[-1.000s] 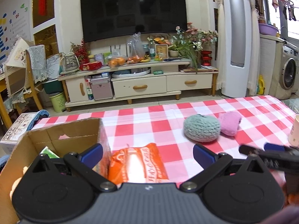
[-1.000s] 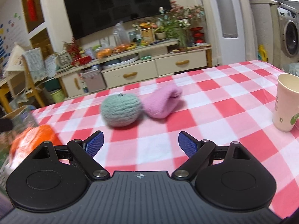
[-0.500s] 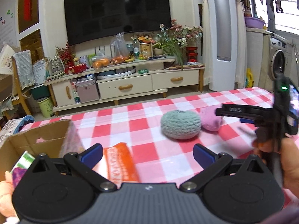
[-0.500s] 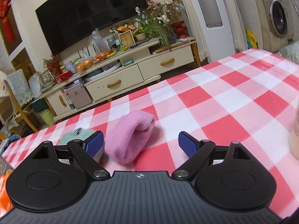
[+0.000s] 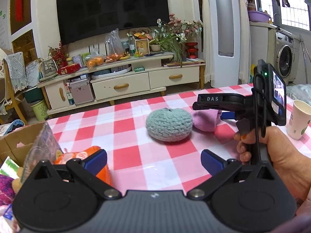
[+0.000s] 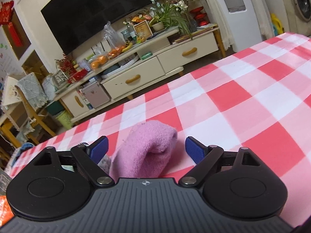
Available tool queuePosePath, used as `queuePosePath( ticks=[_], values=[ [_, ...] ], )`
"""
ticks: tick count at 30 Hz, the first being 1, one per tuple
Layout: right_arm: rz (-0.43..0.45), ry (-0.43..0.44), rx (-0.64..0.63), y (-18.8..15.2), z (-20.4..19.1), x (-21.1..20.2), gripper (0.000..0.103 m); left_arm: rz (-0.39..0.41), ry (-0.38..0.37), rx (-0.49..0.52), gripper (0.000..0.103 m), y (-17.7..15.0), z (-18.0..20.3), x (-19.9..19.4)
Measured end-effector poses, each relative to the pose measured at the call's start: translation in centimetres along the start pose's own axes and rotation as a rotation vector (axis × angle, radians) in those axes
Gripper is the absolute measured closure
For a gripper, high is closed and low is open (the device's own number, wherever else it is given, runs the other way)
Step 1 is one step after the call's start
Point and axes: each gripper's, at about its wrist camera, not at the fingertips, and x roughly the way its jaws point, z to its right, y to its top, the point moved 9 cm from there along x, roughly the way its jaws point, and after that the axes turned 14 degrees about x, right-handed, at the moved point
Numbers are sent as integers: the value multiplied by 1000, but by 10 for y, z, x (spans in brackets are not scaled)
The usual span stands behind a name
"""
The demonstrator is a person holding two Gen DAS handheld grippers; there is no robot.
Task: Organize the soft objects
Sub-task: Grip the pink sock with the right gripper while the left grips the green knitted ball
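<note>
A pink fuzzy sock (image 6: 147, 151) lies on the red-checked tablecloth (image 6: 243, 101) between the open blue pads of my right gripper (image 6: 146, 149); it does not look squeezed. In the left wrist view the same sock (image 5: 206, 119) sits right of a grey-green knitted ball (image 5: 168, 125), with my right gripper (image 5: 219, 106) over it. My left gripper (image 5: 153, 161) is open and empty above the cloth, beside an orange packet (image 5: 81, 156) and a cardboard box (image 5: 21, 145) holding soft items.
A paper cup (image 5: 298, 122) stands at the table's right side. The table's far edge faces a TV cabinet (image 5: 124, 81) across the floor. A hand (image 5: 279, 155) holds the right gripper close to my left one.
My right gripper has moved forward and down until the pink sock sits between its pads. My left gripper has drifted right, so the box has slid to the view's left edge.
</note>
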Motion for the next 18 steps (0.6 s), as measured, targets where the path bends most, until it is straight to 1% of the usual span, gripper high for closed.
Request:
queuePosePath(
  ticks=[3, 5, 7, 10, 15, 18],
  values=[
    [4, -11, -17, 0, -1, 0, 8, -8, 1, -20, 1, 2, 4, 7],
    [-6, -9, -28, -2, -2, 0, 21, -10, 2, -32, 1, 5, 6, 12],
    [-15, -8, -35, -1, -2, 2, 29, -12, 5, -46, 1, 8, 9, 18],
    [-15, -6, -37, 2, 0, 4, 33, -16, 10, -102, 1, 17, 11, 32],
    [-25, 10, -12, 5, 4, 3, 35, -33, -7, -241, 1, 26, 9, 62],
    [-21, 7, -8, 5, 4, 3, 36, -36, -2, -290, 1, 32, 6, 79]
  ],
)
